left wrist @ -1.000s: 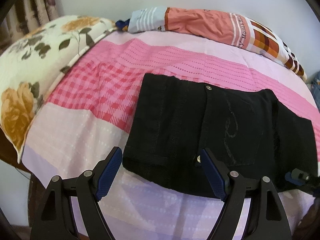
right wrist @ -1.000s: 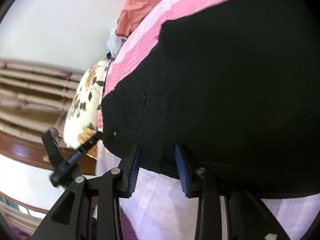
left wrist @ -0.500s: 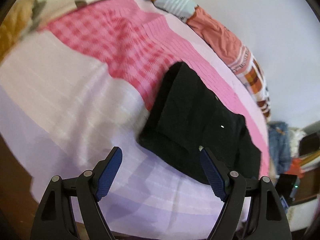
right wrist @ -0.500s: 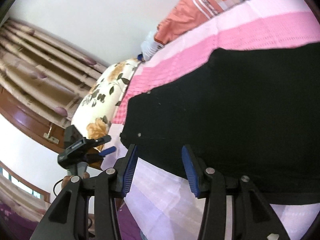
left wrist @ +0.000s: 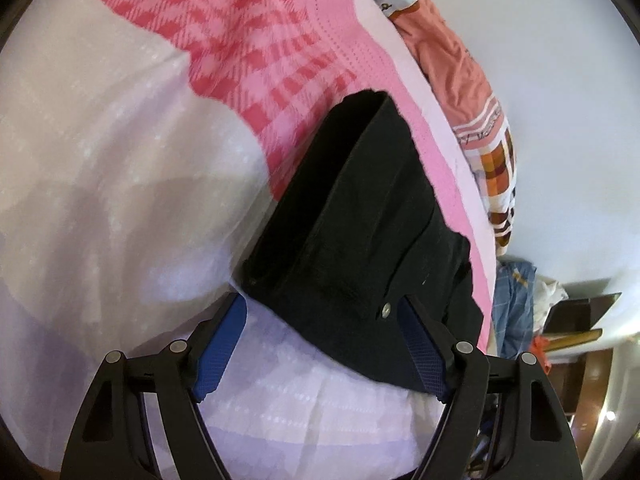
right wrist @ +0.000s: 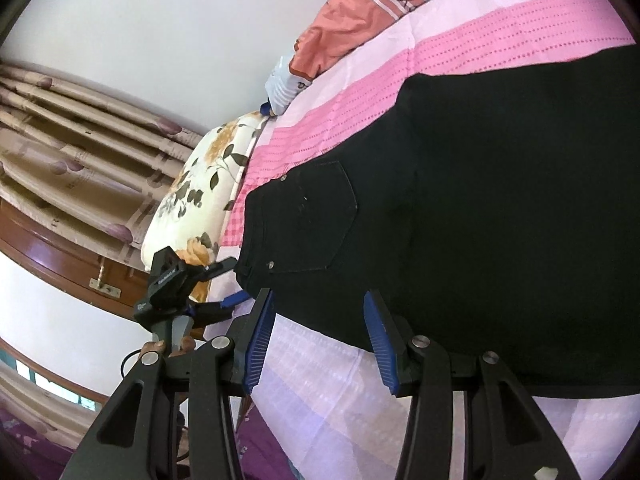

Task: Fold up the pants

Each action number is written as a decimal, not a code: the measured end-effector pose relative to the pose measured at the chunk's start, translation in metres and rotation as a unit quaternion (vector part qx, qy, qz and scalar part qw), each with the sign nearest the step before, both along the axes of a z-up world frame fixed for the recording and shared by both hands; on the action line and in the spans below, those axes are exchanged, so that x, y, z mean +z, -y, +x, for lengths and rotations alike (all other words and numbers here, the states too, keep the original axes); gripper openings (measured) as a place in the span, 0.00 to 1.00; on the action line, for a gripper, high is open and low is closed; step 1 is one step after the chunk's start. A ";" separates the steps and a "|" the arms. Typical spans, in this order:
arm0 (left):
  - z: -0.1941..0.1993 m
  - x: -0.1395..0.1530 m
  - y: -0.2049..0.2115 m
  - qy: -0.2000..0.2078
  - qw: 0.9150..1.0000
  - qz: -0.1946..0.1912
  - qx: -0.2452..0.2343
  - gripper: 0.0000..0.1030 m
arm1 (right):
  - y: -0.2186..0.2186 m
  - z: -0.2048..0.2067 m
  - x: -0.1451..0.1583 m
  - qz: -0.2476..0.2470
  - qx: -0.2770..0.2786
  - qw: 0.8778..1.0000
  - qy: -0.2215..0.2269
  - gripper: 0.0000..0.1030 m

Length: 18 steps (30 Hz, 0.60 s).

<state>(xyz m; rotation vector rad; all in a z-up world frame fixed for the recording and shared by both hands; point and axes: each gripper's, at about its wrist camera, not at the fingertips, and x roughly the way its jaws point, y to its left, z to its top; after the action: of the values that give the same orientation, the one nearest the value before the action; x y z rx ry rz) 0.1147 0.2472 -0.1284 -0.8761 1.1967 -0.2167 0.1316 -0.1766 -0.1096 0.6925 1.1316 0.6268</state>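
Right gripper [right wrist: 318, 338] jaws just widened, empty; left gripper [left wrist: 320, 344] spread at pants [left wrist: 360, 240] edge

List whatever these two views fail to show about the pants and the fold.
- Black pants: legs run off the right edge of the right wrist view.
- Pants' far end: behind the right finger in the left wrist view.
- Fold layers: black cloth too dark to count.
- Writing on the orange cloth: too small.

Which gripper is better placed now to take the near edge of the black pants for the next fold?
Probably the left gripper: its open jaws straddle the hem corner of the black pants. The right gripper, whose jaws have just been opening, is empty and sits slightly short of the edge.
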 end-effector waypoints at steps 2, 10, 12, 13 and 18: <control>0.004 -0.003 0.000 -0.002 1.000 -0.003 0.000 0.75 | -0.001 0.000 -0.003 0.002 0.002 1.000 -0.007 0.49; 0.002 -0.010 -0.006 0.026 0.997 -0.066 0.013 0.75 | 0.002 0.000 -0.014 0.014 -0.007 0.999 -0.038 0.53; -0.001 -0.015 -0.013 0.020 0.995 -0.089 0.031 0.74 | 0.002 0.002 -0.015 0.014 -0.007 0.999 -0.041 0.54; -0.001 -0.016 -0.015 0.011 0.995 -0.092 0.037 0.74 | 0.001 0.002 -0.016 0.013 -0.007 0.999 -0.043 0.54; 0.001 -0.009 -0.003 -0.014 0.995 -0.097 0.023 0.74 | 0.000 0.004 -0.020 0.014 -0.009 0.998 -0.052 0.58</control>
<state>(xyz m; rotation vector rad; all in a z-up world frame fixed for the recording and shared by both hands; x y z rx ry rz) 0.1158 0.2507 -0.1376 -1.0776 1.1931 -0.2866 0.1358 -0.1768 -0.1299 0.7663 1.2143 0.5987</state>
